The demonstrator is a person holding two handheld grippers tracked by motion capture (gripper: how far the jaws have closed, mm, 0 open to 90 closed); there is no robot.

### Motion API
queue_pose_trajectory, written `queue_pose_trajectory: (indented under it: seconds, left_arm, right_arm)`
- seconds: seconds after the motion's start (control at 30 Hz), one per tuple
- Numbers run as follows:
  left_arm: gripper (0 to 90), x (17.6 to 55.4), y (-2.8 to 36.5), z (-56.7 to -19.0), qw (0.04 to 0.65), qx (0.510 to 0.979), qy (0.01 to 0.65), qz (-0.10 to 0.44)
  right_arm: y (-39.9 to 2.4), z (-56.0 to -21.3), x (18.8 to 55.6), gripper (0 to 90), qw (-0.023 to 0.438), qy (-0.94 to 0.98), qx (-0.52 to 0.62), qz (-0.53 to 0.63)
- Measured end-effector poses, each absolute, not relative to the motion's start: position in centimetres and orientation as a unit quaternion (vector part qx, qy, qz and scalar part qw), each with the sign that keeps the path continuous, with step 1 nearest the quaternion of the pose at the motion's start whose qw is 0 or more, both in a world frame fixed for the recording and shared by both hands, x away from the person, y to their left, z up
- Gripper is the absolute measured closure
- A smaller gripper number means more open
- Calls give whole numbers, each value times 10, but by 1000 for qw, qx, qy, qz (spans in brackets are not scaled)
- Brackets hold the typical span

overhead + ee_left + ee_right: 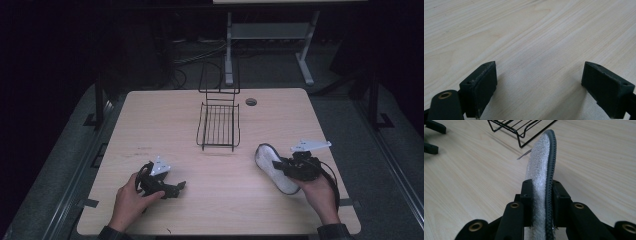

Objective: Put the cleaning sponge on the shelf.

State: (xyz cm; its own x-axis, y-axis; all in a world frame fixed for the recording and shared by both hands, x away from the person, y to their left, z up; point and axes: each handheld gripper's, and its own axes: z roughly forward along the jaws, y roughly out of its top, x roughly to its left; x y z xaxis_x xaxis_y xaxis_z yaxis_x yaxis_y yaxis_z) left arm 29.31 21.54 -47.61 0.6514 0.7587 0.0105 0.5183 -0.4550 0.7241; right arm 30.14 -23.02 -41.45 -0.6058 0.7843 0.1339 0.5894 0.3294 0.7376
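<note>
- The right hand-held gripper is clamped on a white slipper with a dark sole, held on edge at the near right.
- The left hand-held gripper gapes wide with bare wood between its pads, at the near left.
- The pale wooden table carries a black wire rack at its far middle.
- The dark room beyond holds a grey desk frame.

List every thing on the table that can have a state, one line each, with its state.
insole: on edge, clamped between the right gripper's jaws.
right gripper: shut on the insole.
left gripper: open, nothing between its jaws, low over the table.
wire rack: upright, empty, apart from both grippers.
</note>
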Motion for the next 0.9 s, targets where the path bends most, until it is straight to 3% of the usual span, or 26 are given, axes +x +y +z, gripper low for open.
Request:
queue_pose_trajectory:
  seconds: [0.9]
  left_arm:
    - [123,293,215,-476,357,835,382,169]
  right_arm:
    - [-221,-374,332,744,154,783,403,447]
